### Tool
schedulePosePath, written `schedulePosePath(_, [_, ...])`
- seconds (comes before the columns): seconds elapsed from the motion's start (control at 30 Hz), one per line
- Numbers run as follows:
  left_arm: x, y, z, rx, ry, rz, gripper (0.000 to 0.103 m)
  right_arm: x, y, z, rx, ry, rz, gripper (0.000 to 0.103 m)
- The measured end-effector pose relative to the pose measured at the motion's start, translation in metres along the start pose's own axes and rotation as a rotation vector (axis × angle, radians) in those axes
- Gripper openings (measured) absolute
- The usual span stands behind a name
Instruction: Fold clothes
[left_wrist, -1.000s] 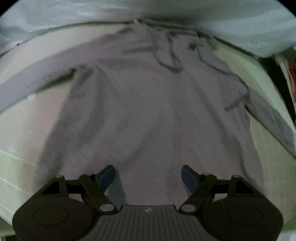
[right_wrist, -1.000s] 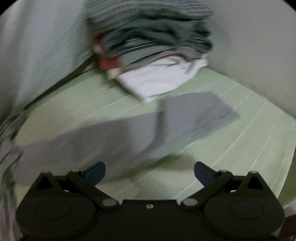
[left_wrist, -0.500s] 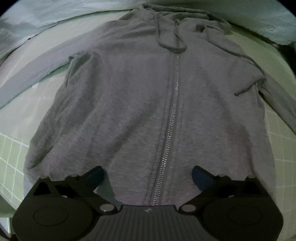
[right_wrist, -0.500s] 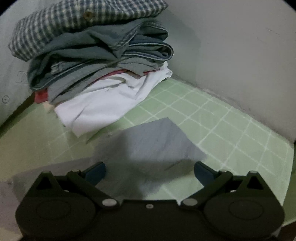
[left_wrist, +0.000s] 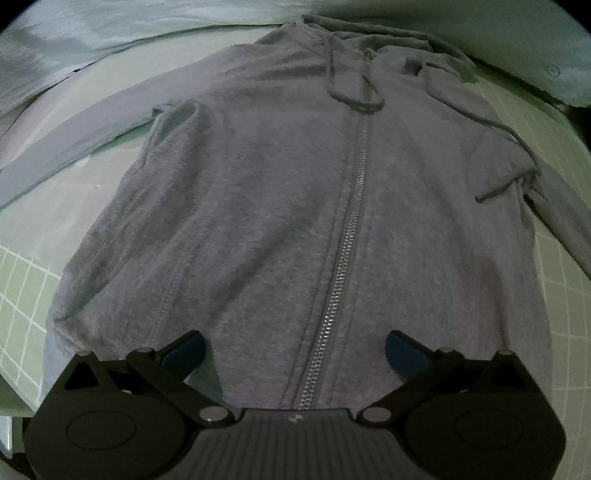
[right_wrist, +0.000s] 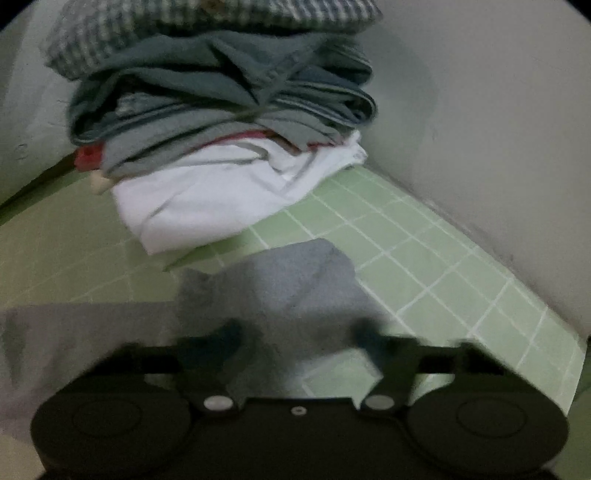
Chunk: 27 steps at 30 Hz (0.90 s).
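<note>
green gridded tabletop (right_wrist: 424, 266) carries my grey zip-front hoodie (left_wrist: 280, 206) flat, front up, hem nearest | folded clothes stack (right_wrist: 221, 110) by wall | left hand-held gripper (left_wrist: 295, 349) wide open over hem, empty | right hand-held gripper (right_wrist: 299, 332) closing around grey sleeve cuff (right_wrist: 295, 273)

Hoodie (left_wrist: 258, 206) matt fleecy cloth (zipper (left_wrist: 343, 258) shiny metal); mat (right_wrist: 436, 266) smooth.
</note>
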<state>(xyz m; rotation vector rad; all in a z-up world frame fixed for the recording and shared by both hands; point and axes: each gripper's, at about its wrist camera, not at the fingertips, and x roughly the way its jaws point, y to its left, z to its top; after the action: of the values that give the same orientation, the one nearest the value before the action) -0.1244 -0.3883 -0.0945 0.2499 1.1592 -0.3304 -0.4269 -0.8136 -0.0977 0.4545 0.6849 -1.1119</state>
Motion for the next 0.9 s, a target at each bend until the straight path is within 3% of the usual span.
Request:
schedulePosePath(0.03, [0.000,0.000,0.000,-0.004,0.000,0.001,0.103,-0.003,0.001,0.002,-0.017,-0.003,0.017,0.018])
schedulePosePath(0.07, [0.000,-0.001,0.001,-0.008,0.000,0.002,0.103,-0.006,0.002,0.004,-0.034,-0.006,0.033,0.016])
schedulePosePath(0.2, [0.001,0.002,0.001,-0.006,0.000,-0.002,0.103,-0.040,0.001,0.022,-0.040,-0.116,0.060,0.012])
schedulePosePath(0.33, [0.001,0.004,0.000,-0.005,-0.010,-0.003,0.103,-0.137,-0.006,0.057,0.029,-0.434,0.079,0.012])
schedulePosePath(0.4, [0.001,0.004,-0.002,-0.007,-0.018,-0.003,0.103,-0.166,-0.007,0.060,0.043,-0.514,0.072,0.012])
schedulePosePath(0.47, [0.001,0.005,-0.003,-0.008,-0.028,-0.002,0.103,-0.154,-0.005,0.049,0.007,-0.456,0.039,0.012])
schedulePosePath(0.53, [0.001,0.005,-0.004,-0.007,-0.034,-0.003,0.103,-0.117,-0.002,0.028,-0.058,-0.304,-0.024,0.012])
schedulePosePath(0.6, [0.002,0.006,-0.003,-0.004,-0.035,-0.005,0.103,-0.098,-0.009,0.012,-0.021,-0.220,-0.020,0.012])
schedulePosePath(0.67, [0.002,0.006,-0.003,-0.003,-0.036,-0.006,0.103,-0.100,-0.014,0.008,0.011,-0.210,-0.016,0.012])
schedulePosePath(0.73, [0.003,0.007,-0.002,-0.003,-0.035,-0.006,0.103,-0.112,-0.014,0.012,0.007,-0.264,-0.025,0.012])
schedulePosePath(0.83, [0.003,0.008,0.001,-0.002,-0.028,-0.007,0.103,-0.107,-0.016,0.011,0.001,-0.249,-0.052,0.015])
schedulePosePath(0.9, [0.003,0.008,0.001,0.001,-0.025,-0.010,0.103,-0.088,-0.015,0.001,-0.034,-0.156,-0.092,0.018])
